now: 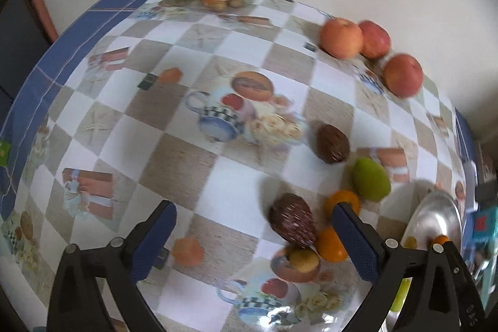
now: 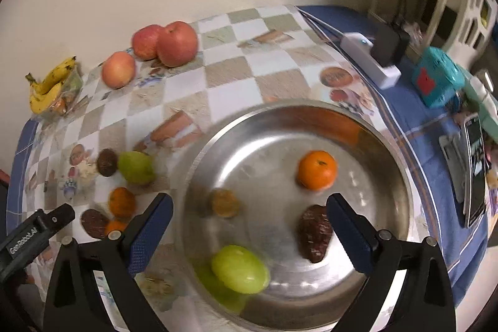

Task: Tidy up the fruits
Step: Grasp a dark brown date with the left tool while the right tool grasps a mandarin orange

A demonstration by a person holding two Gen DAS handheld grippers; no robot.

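Probably home: patterned tablecloth (image 1: 186,58), fruit.

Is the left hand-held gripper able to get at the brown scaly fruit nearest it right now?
Probably yes. The left hand-held gripper is open and empty, the brown scaly fruit lies uncovered just ahead, though oranges crowd its side.

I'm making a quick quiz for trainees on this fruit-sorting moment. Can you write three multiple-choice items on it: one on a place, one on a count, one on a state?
1. Where is the bunch of bananas?
A. in the metal tray
B. on a clear container by the wall
C. between the right gripper's fingers

2. How many apples are on the tablecloth?
A. one
B. three
C. five

3. The right gripper is:
A. open, empty
B. shut on an orange
C. shut on the tray rim

Key: 1 B, far from the metal tray; 2 B, three red apples near the wall; 3 A, its fingers stand wide apart.
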